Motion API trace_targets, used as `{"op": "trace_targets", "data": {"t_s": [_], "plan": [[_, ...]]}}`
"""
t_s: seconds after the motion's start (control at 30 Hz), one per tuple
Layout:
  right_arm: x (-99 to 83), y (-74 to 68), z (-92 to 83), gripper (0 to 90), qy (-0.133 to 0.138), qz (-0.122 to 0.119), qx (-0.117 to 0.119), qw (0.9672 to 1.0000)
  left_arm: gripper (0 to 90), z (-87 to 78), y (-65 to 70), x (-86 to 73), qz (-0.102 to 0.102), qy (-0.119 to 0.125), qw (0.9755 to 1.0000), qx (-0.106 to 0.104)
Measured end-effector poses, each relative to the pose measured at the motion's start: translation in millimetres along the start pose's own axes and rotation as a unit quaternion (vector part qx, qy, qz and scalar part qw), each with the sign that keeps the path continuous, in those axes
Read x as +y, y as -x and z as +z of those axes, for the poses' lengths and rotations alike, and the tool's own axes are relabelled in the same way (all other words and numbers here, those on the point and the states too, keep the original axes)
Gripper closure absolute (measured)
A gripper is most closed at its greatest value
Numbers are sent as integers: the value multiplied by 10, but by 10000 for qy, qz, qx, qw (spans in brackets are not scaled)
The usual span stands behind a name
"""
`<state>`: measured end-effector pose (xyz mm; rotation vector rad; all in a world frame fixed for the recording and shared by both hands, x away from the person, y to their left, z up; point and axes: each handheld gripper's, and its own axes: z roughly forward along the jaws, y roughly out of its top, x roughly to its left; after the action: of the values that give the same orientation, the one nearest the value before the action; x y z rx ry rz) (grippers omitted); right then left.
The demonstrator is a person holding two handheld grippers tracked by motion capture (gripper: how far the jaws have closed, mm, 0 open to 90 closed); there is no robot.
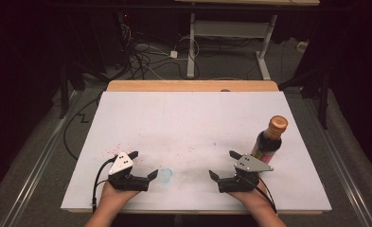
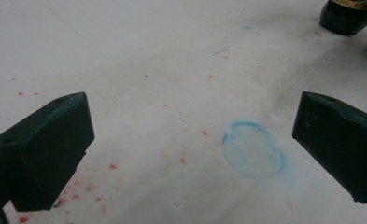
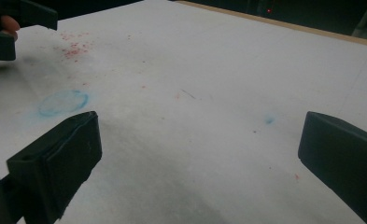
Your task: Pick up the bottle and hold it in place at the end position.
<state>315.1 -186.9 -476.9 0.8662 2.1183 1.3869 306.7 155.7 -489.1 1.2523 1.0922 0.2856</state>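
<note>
A dark glass bottle point(image 1: 270, 138) with a copper-coloured cap stands upright on the white table point(image 1: 188, 118) at the right; its base point(image 2: 344, 16) shows in the left gripper view's top right corner. My right gripper point(image 1: 223, 165) rests just left of the bottle near the front edge, open with nothing between its jaws point(image 3: 195, 154). Near the front left my left gripper point(image 1: 144, 165) also stands open and holds nothing point(image 2: 190, 140). The left gripper's tip point(image 3: 13, 28) appears at the top left of the right gripper view.
A blue ring stain point(image 1: 165, 175) lies between the two grippers point(image 2: 253, 149) point(image 3: 62, 102). Red specks point(image 1: 115, 149) dot the table near the left gripper. A wooden strip point(image 1: 193, 85) edges the far side. Cables and a desk frame point(image 1: 231, 42) stand on the floor beyond.
</note>
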Motion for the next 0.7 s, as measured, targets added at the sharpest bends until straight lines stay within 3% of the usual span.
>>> {"op": "trace_targets", "data": {"t_s": [0.33,0.7], "plan": [[16,1,-23,6,40,-22,4,10000,0,-38,-24,53,-45,132,9999,-17],[82,-72,-85,6,103,-75,153,9998,0,-33,-37,32,-7,41,10000,27]]}}
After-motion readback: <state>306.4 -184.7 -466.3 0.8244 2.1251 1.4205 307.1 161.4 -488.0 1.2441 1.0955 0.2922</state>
